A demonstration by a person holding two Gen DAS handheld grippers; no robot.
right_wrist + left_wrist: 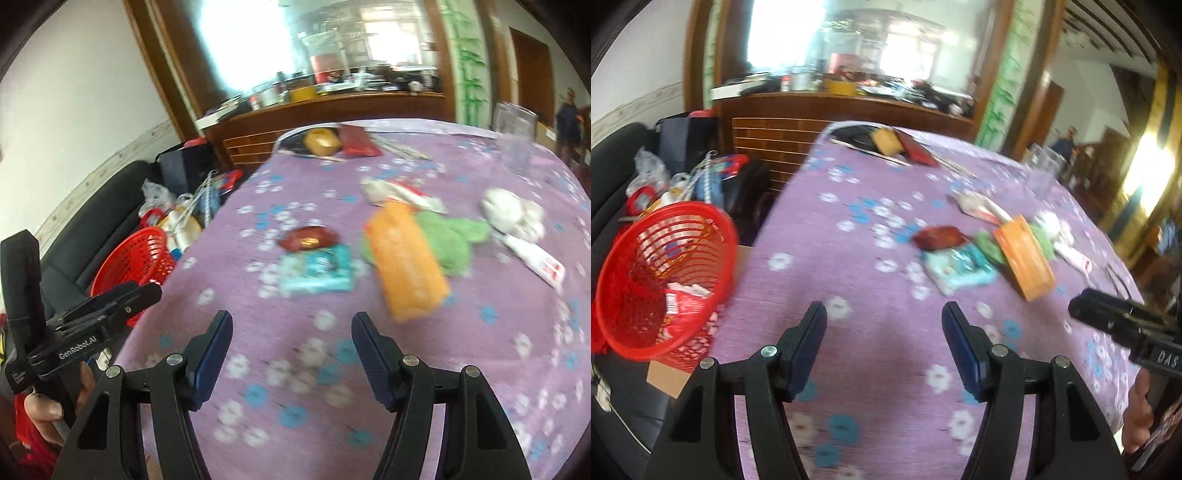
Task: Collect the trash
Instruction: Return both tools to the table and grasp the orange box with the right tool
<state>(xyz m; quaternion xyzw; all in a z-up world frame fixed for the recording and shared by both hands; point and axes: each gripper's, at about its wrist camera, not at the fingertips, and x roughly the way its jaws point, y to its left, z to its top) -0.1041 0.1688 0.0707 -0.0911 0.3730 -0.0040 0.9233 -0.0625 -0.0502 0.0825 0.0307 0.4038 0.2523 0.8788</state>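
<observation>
Both tongs, left [884, 314] and right [291, 323], gape wide and empty; the blurry wrappers [314, 273], probably trash, lie farther ahead on the worktop [461, 350], red basket [665, 273] off left.

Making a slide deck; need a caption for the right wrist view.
Open right gripper hovers over purple floral tablecloth before scattered wrappers, orange packet nearest.

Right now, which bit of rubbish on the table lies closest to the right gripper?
The orange packet. Its near end almost reaches the right gripper, while the teal pack, brown wrapper and green cloth lie farther back.
</observation>
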